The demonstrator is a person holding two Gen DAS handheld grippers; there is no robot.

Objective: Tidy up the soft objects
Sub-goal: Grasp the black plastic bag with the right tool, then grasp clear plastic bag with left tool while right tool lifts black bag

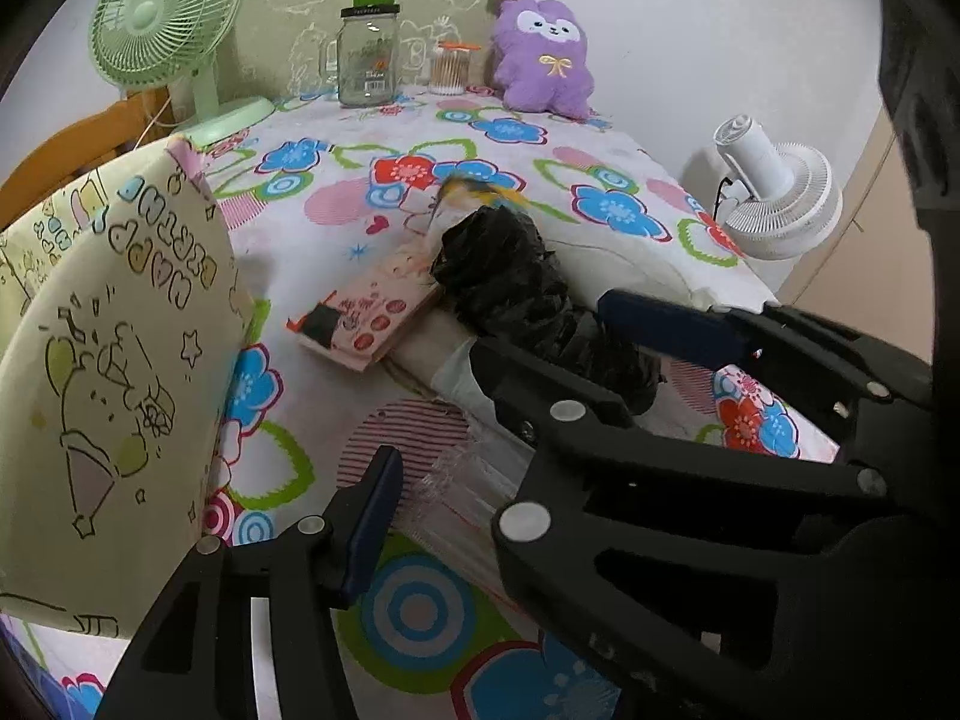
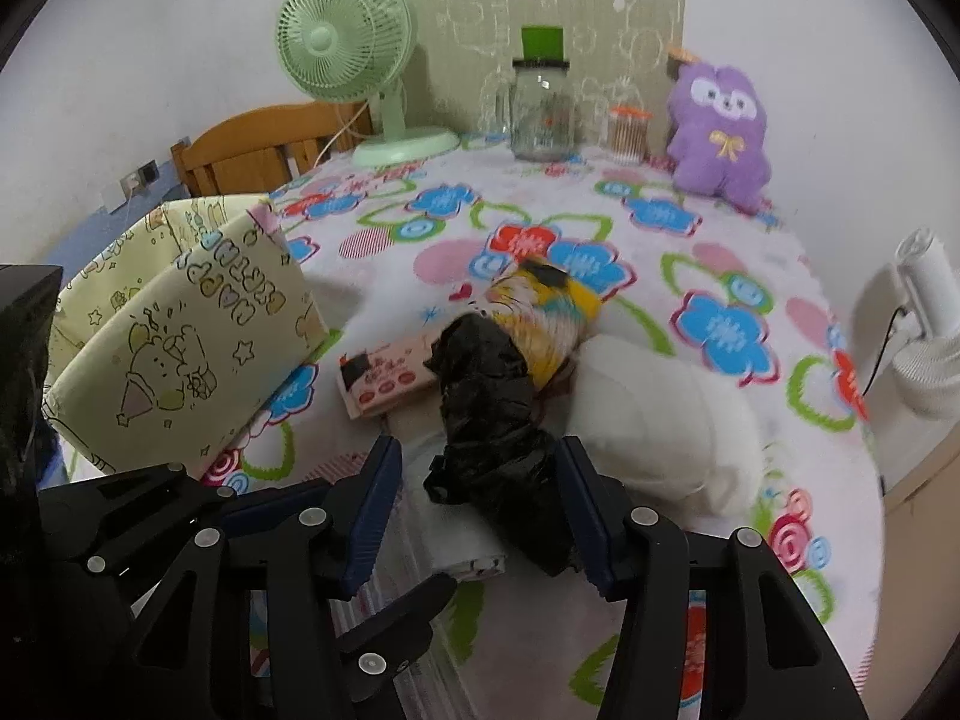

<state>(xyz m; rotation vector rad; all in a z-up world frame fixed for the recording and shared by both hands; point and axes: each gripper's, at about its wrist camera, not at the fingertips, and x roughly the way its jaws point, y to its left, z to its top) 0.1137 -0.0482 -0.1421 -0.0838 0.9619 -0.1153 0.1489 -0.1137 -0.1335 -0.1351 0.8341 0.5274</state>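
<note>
A roll of black plastic bags (image 1: 528, 294) (image 2: 492, 408) lies mid-table on a pile with a pink packet (image 1: 366, 318) (image 2: 390, 378), a yellow striped soft item (image 2: 552, 324) and a white cloth (image 2: 654, 420). My right gripper (image 2: 480, 516) is open, its blue pads either side of the roll's near end. My left gripper (image 1: 498, 384) is open near the same pile, over a clear plastic packet (image 1: 474, 498). A cream fabric storage box (image 1: 114, 372) (image 2: 180, 330) stands at the left. A purple plush (image 1: 543, 57) (image 2: 720, 132) sits at the back.
On the floral tablecloth (image 1: 612, 210) at the back stand a green fan (image 1: 162, 30) (image 2: 348, 48), a glass jar (image 1: 369, 57) (image 2: 540, 114) and a cotton swab pot (image 1: 450, 69). A white fan (image 1: 774, 198) stands off the right edge. A wooden chair (image 2: 258, 144) is behind left.
</note>
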